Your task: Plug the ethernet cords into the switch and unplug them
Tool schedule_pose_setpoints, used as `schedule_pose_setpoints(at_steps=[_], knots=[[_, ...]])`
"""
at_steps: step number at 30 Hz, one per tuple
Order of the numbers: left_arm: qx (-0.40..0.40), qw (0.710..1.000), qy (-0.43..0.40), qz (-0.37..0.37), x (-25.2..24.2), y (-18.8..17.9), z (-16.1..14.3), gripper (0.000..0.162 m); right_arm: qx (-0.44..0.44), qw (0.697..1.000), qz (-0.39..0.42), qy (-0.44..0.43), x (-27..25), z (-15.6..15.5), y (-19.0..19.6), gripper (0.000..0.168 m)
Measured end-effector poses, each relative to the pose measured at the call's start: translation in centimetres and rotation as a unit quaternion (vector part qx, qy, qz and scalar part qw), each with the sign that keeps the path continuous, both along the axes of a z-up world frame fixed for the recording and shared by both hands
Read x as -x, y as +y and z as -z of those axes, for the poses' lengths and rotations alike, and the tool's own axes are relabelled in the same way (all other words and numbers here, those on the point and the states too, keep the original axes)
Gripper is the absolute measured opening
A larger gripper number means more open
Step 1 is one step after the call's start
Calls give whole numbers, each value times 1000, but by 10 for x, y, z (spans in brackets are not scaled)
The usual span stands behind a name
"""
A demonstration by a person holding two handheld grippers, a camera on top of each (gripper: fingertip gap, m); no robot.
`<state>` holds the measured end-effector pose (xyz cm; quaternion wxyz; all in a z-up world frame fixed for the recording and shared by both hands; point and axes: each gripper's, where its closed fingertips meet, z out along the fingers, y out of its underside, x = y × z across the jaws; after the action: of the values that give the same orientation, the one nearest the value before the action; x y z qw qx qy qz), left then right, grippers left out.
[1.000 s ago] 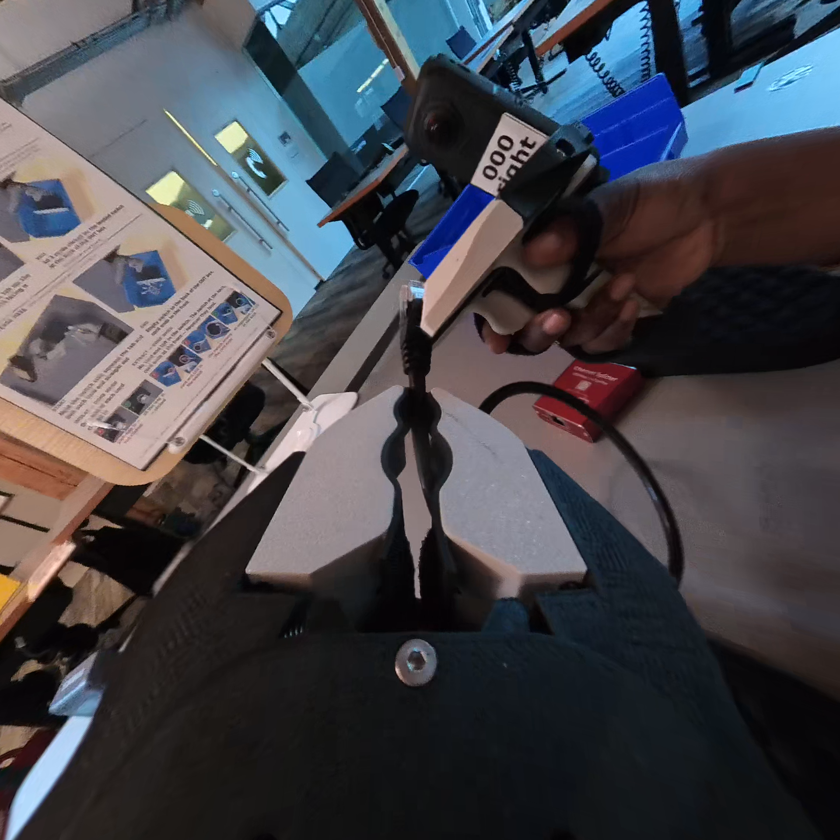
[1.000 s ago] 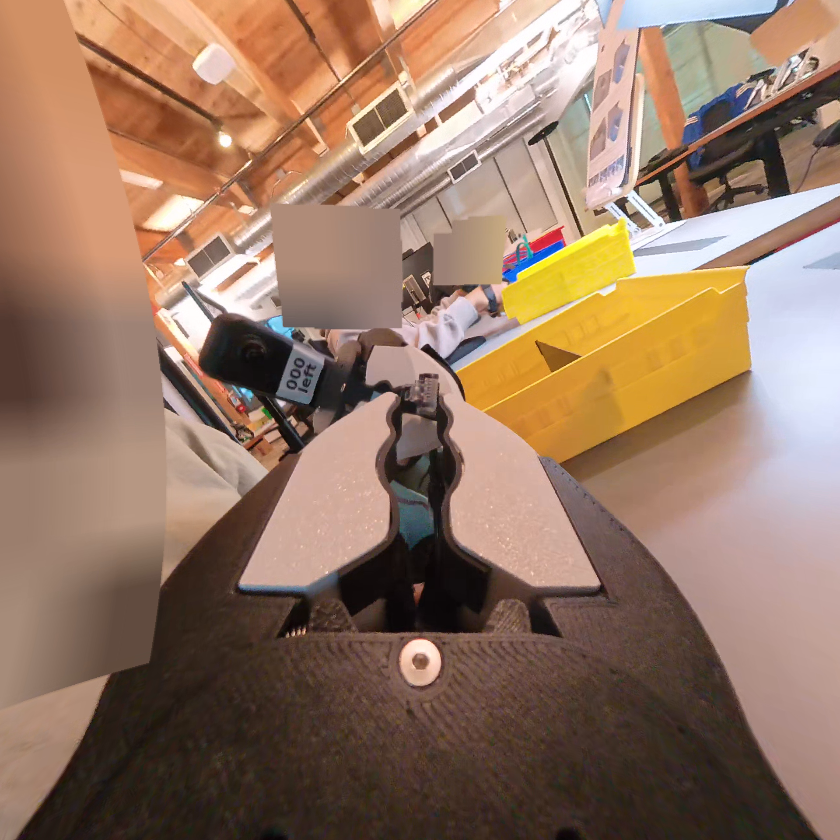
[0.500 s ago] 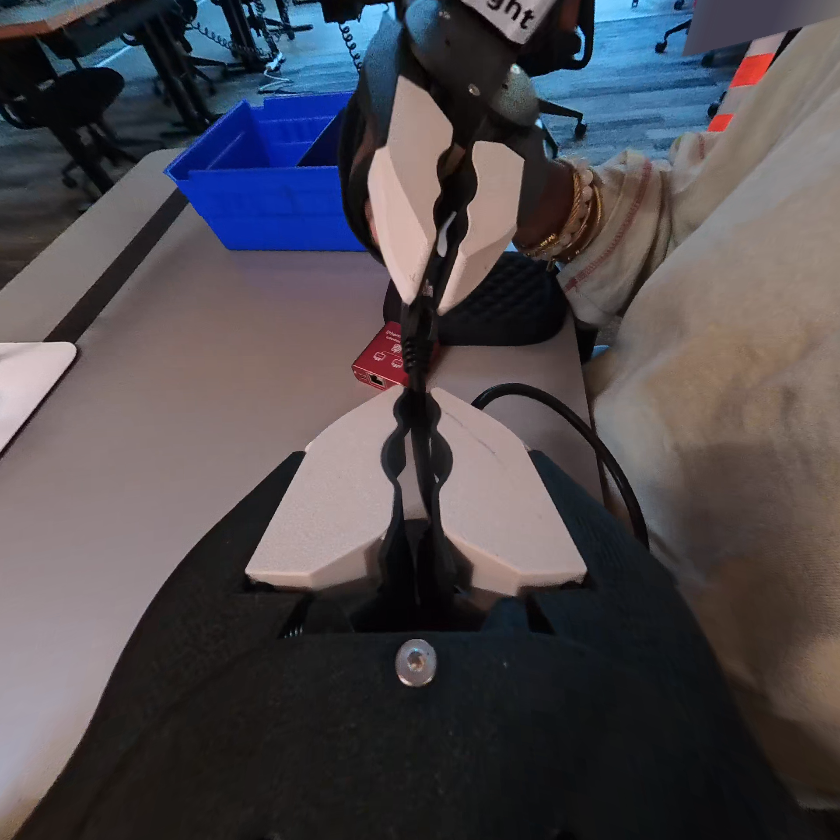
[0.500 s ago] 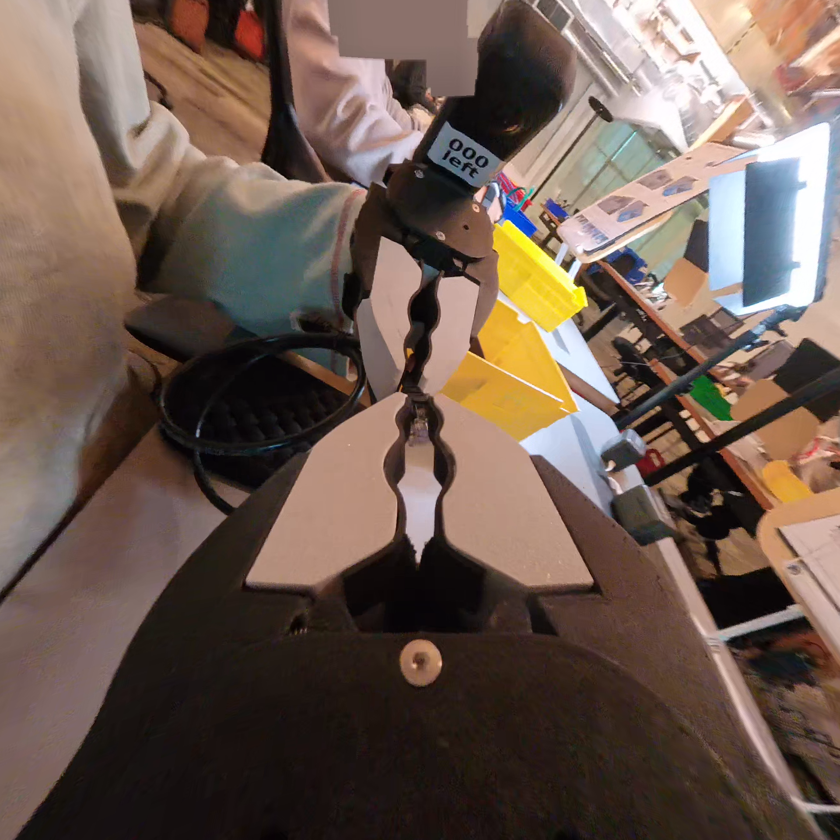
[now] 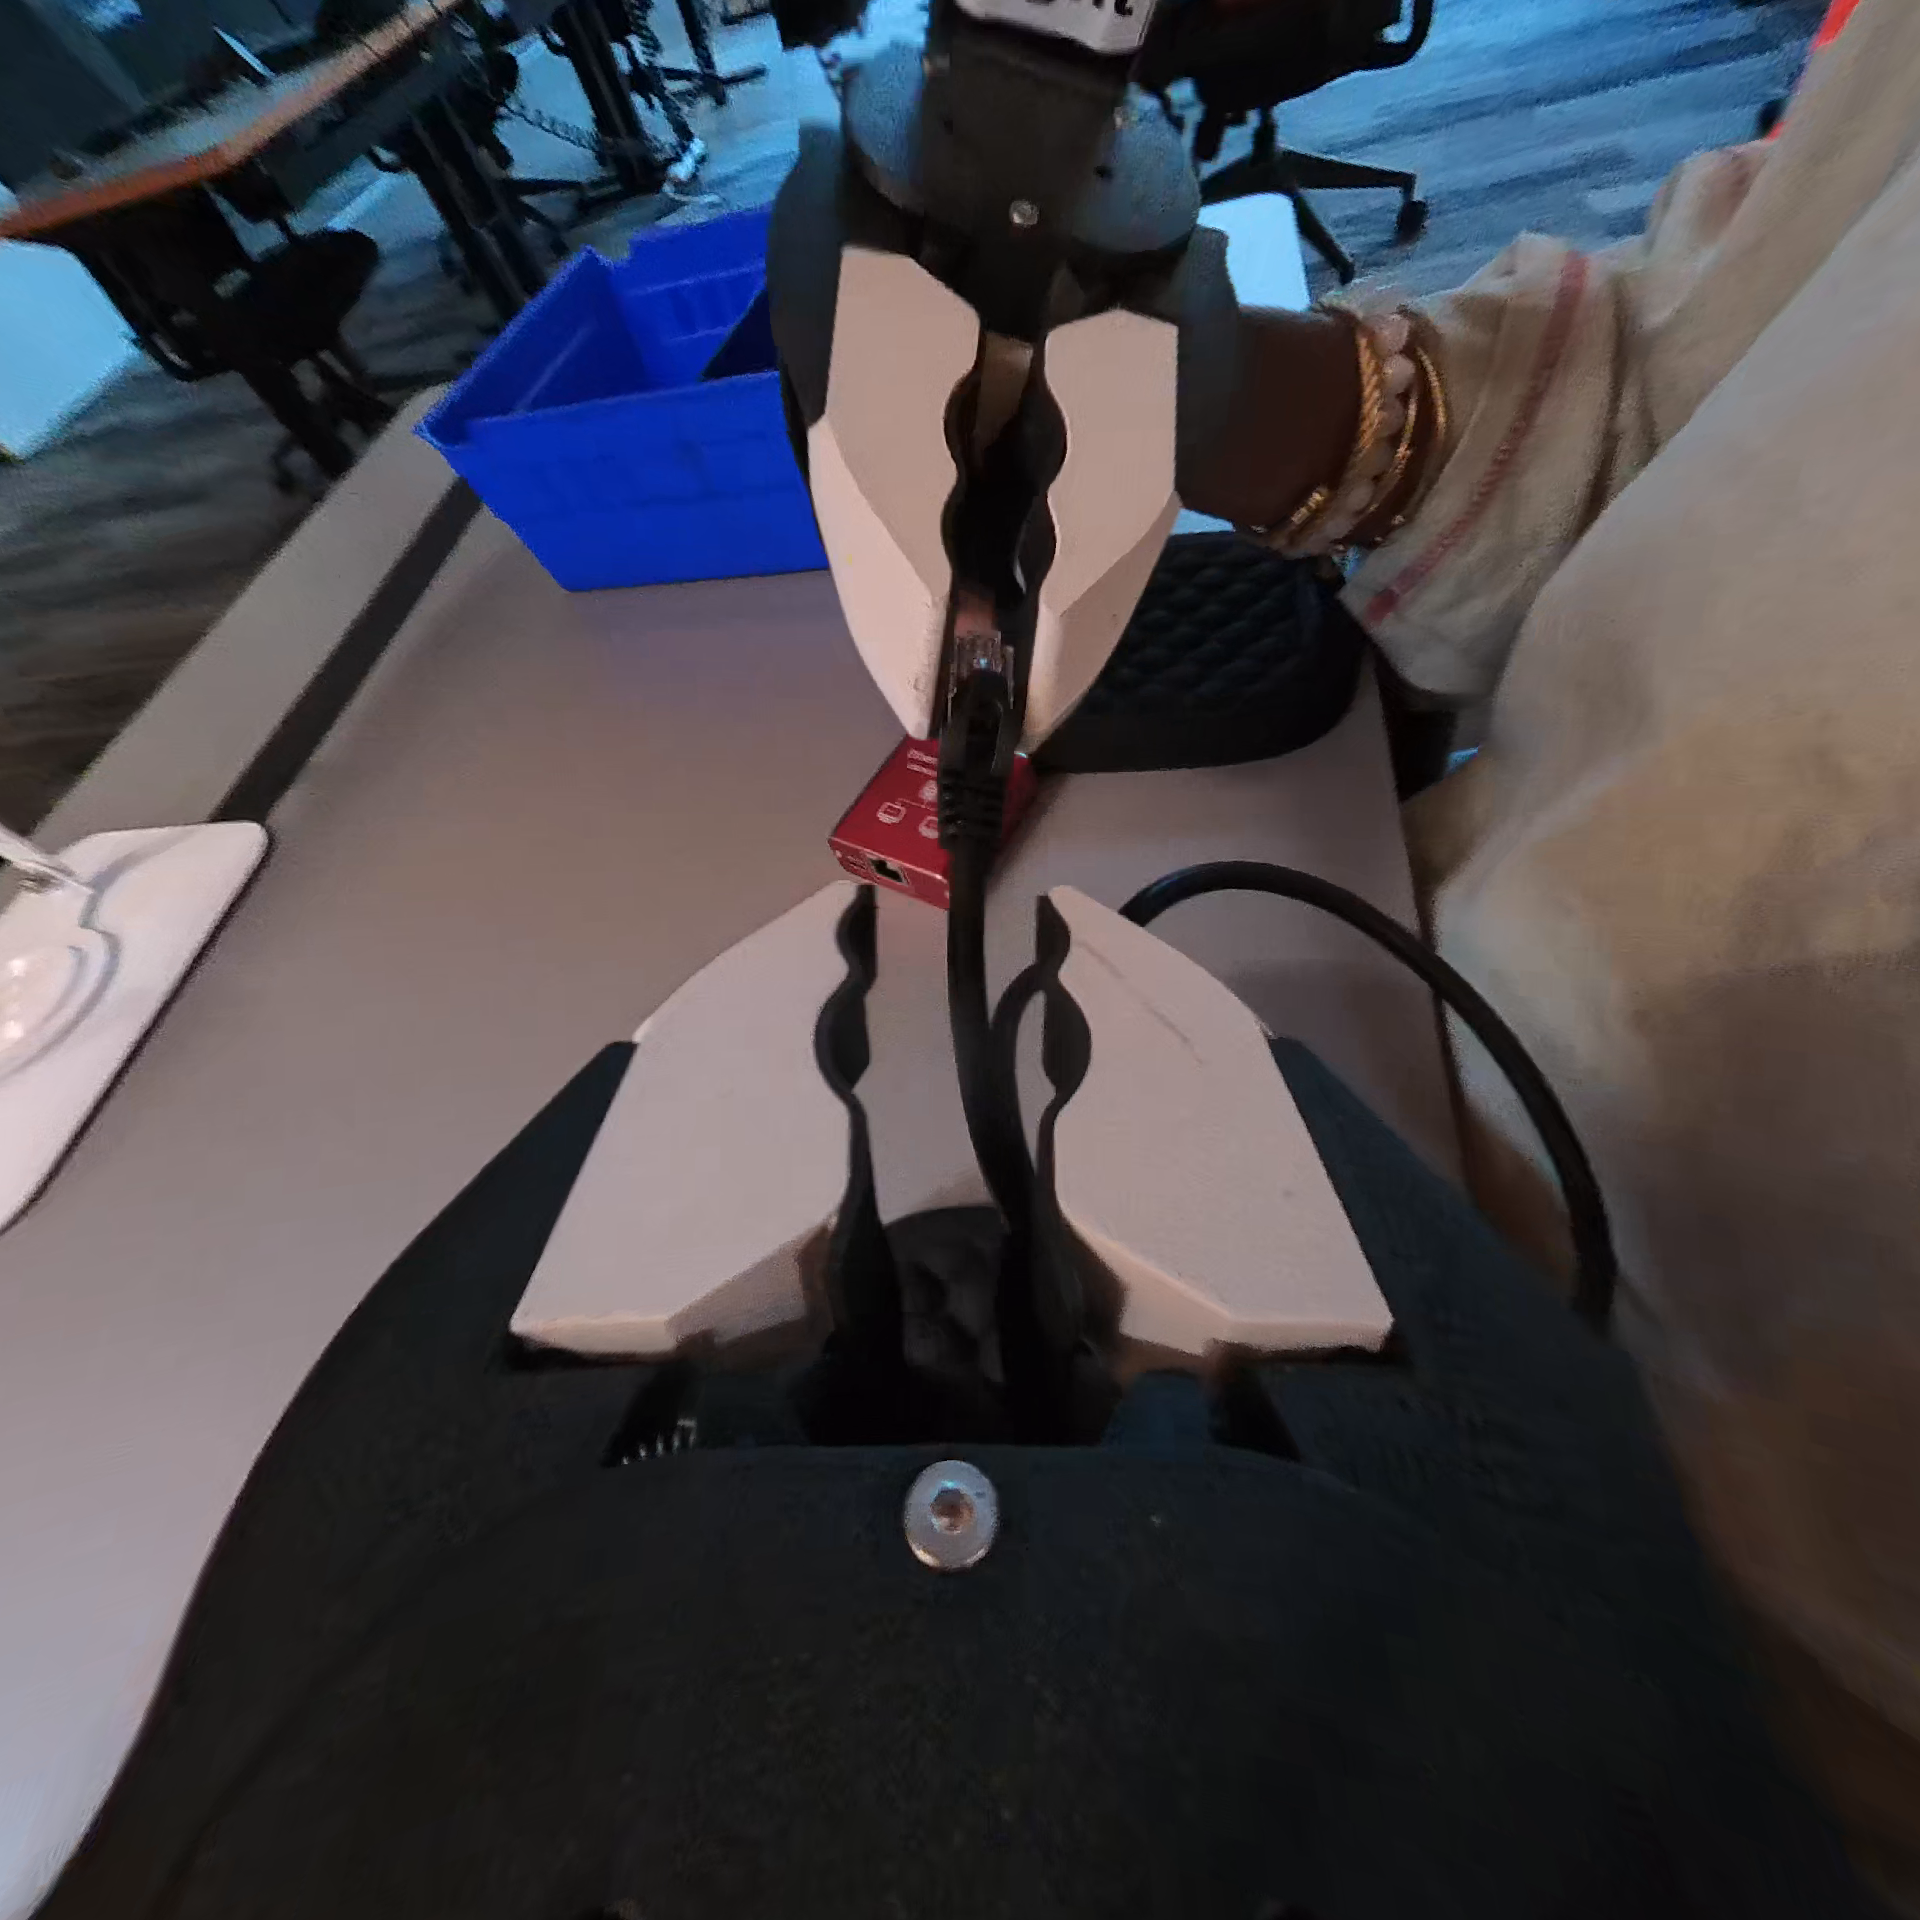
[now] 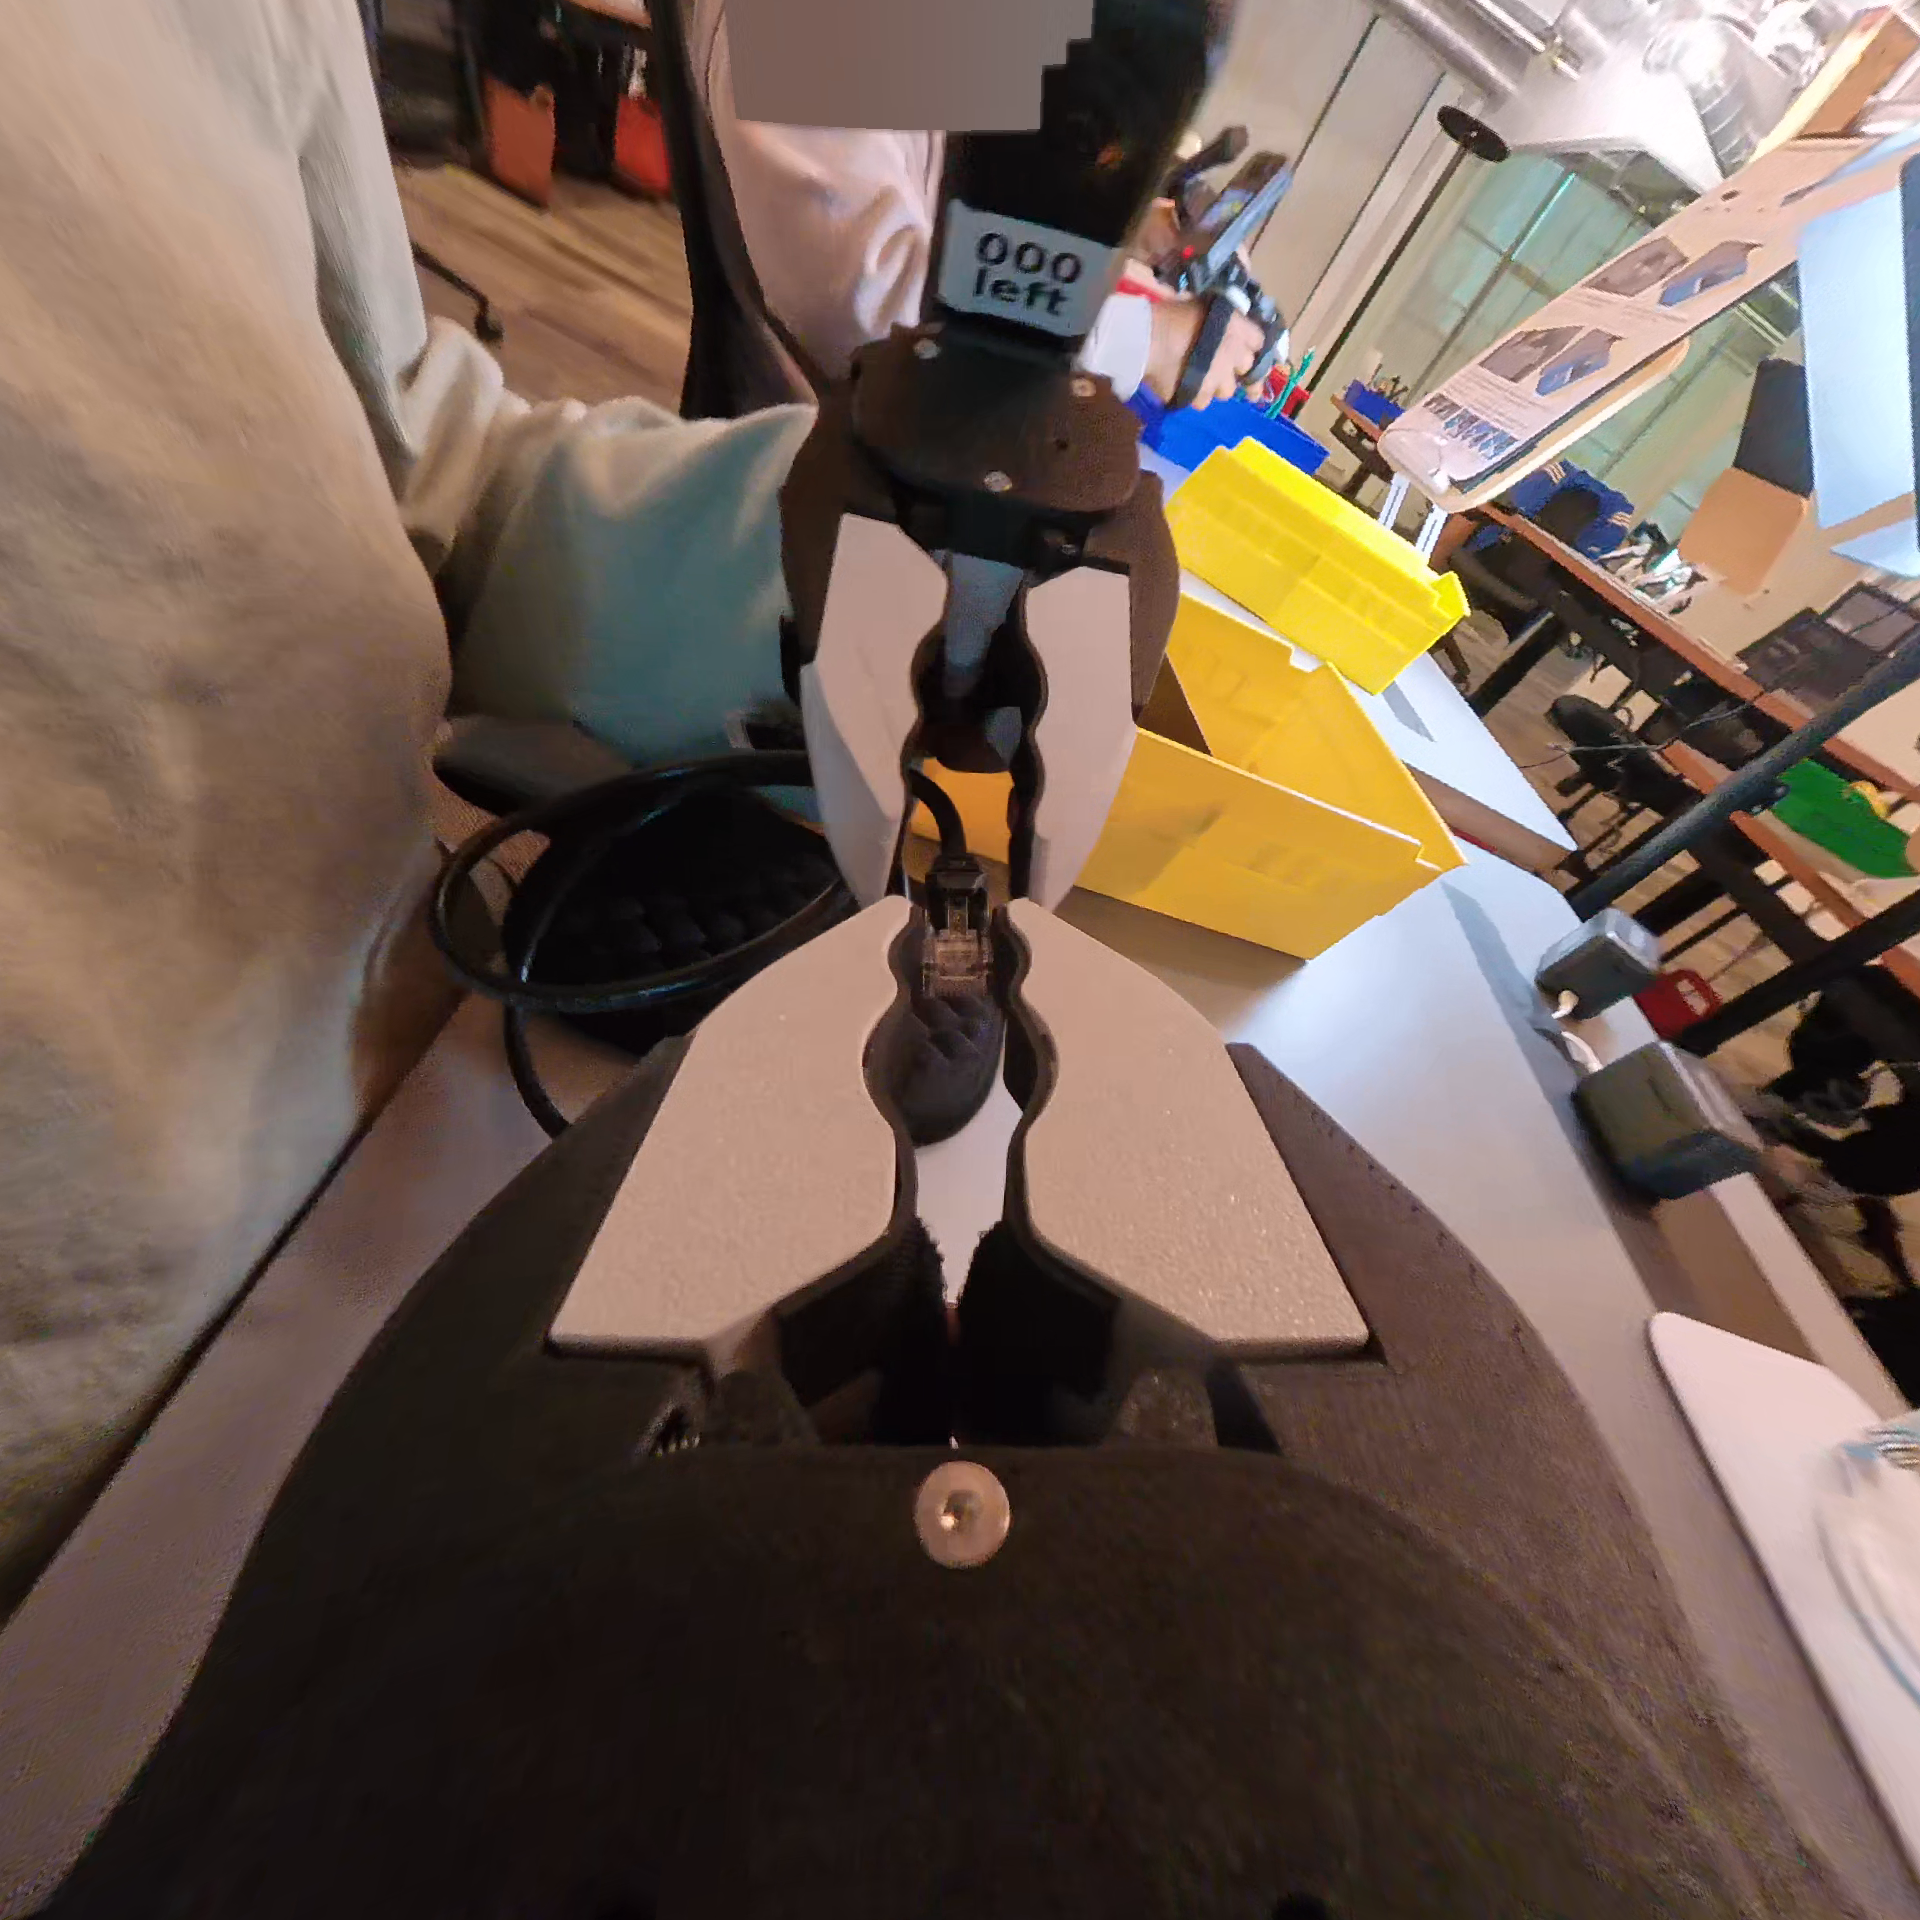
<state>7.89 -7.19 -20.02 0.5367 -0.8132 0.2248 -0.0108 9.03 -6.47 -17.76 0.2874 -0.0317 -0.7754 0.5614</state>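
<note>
Right gripper [image 5: 987,717] clamping clear RJ45 plug [image 5: 980,657] at 12 o'clock. Left gripper [image 5: 951,914] standing apart, black ethernet cord [image 5: 971,1018] passing loosely between fingers. Red switch [image 5: 914,826] lying on table [image 5: 520,831] just beyond. Cord light, springy; plug latch fragile, so gripping plug body looks wisest.

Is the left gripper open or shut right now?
Open: the left gripper shows table between its fingers, and the cable runs loose through the gap.

An open-plan lab or workshop: long desks [image 6: 1714,665], office chairs [image 5: 1299,156] at 12 o'clock, yellow parts bins [image 6: 1299,810], exposed ceiling ducts [image 6: 1621,42]
</note>
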Motion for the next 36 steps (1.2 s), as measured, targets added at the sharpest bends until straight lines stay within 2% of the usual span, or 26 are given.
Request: schedule_pose_setpoints(at_steps=[3, 6, 14, 17, 23, 36], knots=[[-32, 999, 16, -13, -5, 7, 2, 37, 43, 999, 6, -26, -4, 7, 3, 12], [-64, 998, 19, -11, -12, 12, 5, 37, 72, 996, 16, -49, -8, 17, 5, 12], [-85, 996, 0, 17, -24, 21, 19, 28, 127, 988, 21, -86, -14, 28, 6, 12], [-98, 995, -5, 20, -21, 23, 20, 19, 133, 986, 19, -95, -9, 29, 6, 12], [-114, 993, -21, 22, -19, 23, 21, 14, 151, 983, 12, -102, -7, 28, 5, 12], [-96, 995, -14, 31, -23, 22, 22, 12, 143, 986, 16, -86, -11, 29, 5, 12]])
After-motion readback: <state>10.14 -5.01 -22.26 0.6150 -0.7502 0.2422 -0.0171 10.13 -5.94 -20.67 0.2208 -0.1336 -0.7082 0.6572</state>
